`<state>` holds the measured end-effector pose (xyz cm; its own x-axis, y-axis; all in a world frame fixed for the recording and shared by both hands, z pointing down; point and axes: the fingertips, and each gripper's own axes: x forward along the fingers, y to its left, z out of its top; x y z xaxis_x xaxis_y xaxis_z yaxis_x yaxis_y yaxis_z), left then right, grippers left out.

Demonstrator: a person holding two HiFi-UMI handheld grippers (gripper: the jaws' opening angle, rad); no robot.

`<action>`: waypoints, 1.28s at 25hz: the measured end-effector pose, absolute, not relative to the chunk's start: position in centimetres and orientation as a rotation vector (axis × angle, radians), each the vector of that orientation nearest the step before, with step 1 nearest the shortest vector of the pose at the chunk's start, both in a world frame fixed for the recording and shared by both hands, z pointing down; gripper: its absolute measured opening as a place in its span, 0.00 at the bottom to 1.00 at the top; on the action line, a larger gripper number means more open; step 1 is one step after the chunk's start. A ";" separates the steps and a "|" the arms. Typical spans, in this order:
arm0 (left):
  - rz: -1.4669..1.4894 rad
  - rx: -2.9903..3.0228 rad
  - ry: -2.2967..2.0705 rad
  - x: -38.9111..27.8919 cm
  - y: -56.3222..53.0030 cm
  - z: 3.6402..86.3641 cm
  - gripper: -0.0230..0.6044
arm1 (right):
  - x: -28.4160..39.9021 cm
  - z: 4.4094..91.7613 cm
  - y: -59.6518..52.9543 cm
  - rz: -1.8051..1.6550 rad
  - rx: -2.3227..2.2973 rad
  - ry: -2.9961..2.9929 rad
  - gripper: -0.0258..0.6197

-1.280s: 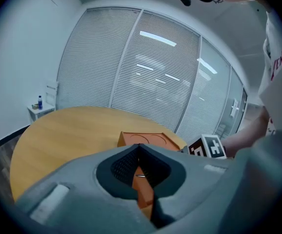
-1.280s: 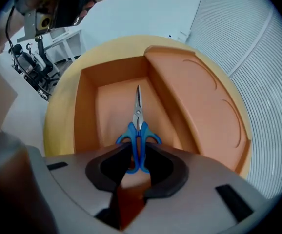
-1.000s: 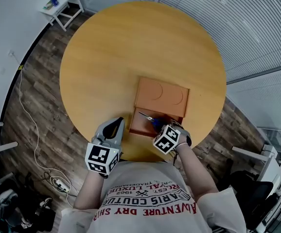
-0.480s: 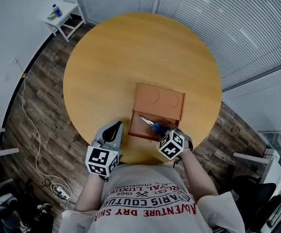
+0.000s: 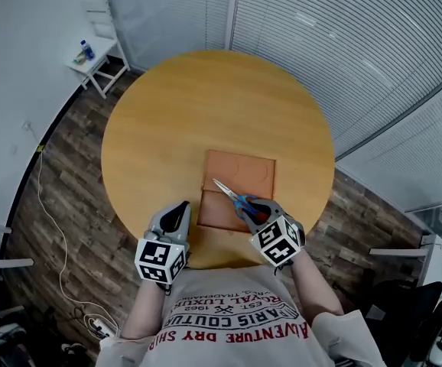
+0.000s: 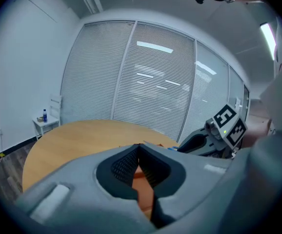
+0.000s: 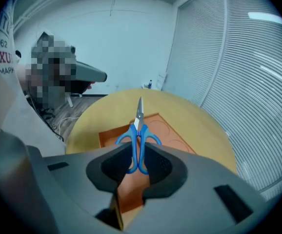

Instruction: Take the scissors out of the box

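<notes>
Blue-handled scissors [image 5: 235,196] [image 7: 138,130] hang above the open orange box [image 5: 244,170] [image 7: 166,133], blades pointing away from me. My right gripper [image 5: 253,209] [image 7: 137,153] is shut on their handles, held over the box's near half. The box rests on the round wooden table [image 5: 206,113] near its front edge. My left gripper [image 5: 177,213] [image 6: 139,148] hovers left of the box at the table's edge, shut with nothing in it. In the left gripper view the right gripper [image 6: 199,141] appears at the right.
A small white side table [image 5: 91,58] with a bottle [image 6: 44,116] stands at the far left by the wall. Blinds over glass walls run behind and to the right of the table. A cable [image 5: 49,205] trails over the wooden floor at the left.
My right gripper has risen with the scissors, lifting them up out of the box. The left gripper has come up a little beside the box.
</notes>
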<state>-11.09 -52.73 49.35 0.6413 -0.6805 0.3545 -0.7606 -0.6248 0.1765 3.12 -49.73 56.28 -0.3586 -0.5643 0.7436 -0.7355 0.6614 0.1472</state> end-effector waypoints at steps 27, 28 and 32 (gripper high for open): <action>0.247 2.814 -1.103 -4.8 -54.8 38.6 0.05 | 11.3 39.2 -50.7 0.199 1.811 -2.396 0.18; 0.249 2.814 -1.102 -4.9 -54.8 38.7 0.05 | 11.1 39.2 -50.8 0.198 1.808 -2.395 0.18; 0.244 2.811 -1.103 -5.3 -54.9 38.7 0.05 | 10.5 39.2 -51.0 0.180 1.796 -2.393 0.18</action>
<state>-5.26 -54.94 38.68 0.7226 -0.6646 0.1898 -0.6827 -0.7293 0.0456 10.46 -50.95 39.21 -0.2751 -0.9432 0.1863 -0.9605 0.2783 -0.0094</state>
